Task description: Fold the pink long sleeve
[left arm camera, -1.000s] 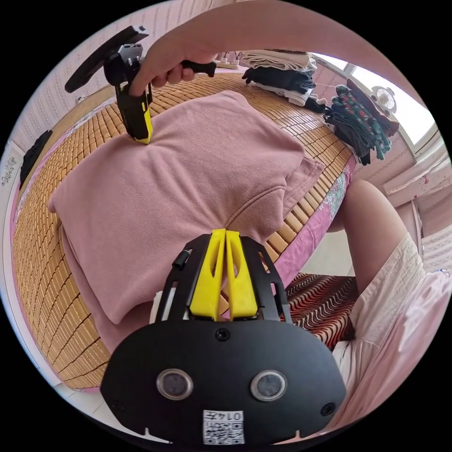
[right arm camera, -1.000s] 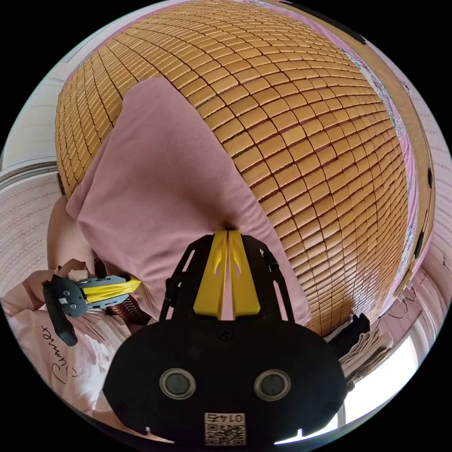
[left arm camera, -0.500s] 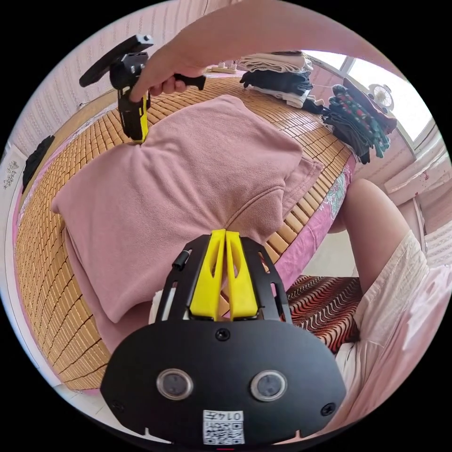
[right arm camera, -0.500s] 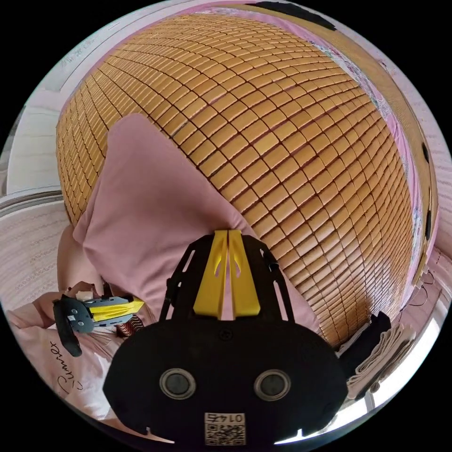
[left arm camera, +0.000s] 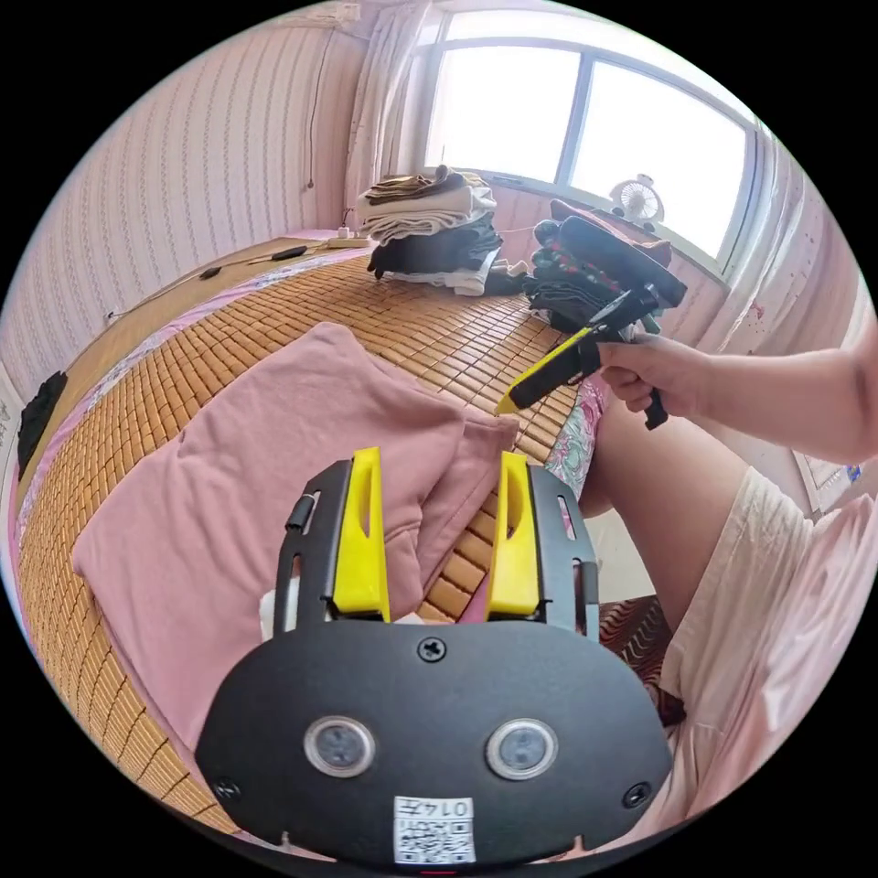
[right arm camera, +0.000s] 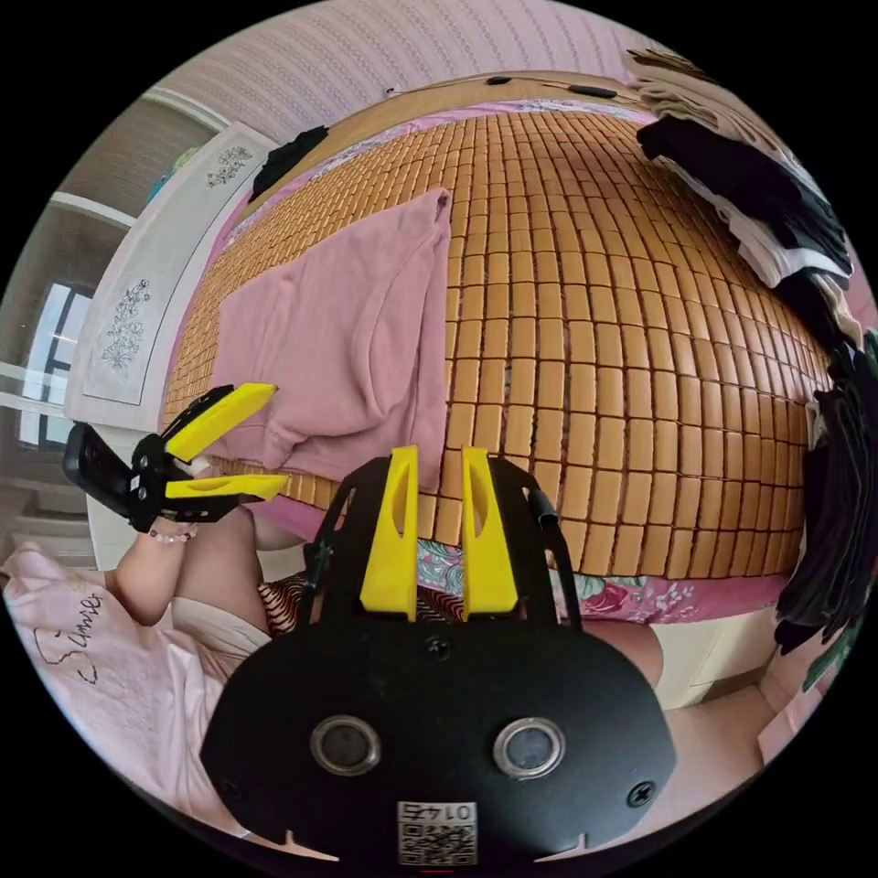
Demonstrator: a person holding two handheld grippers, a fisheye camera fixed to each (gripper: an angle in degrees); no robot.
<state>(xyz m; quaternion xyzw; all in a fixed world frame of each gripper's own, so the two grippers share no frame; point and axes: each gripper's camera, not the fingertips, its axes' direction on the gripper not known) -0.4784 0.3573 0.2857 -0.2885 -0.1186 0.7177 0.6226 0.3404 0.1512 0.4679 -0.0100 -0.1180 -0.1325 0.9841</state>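
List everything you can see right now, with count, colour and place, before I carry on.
Shirt: one, pink, folded flat on the mat near the bed's edge.
Mat: one, tan bamboo tiles, covering the bed.
Sheet: one, pink floral, showing under the mat's edge.
Clothes piles: several, white, black and dark patterned, at the far side of the bed by the window.
Fan: one, white, on the window sill.
Left gripper: yellow jaws spread apart, above the shirt's edge.
Right gripper: yellow jaws slightly apart, holding nothing, over the bed's edge.
Hand: one, holding the right gripper.
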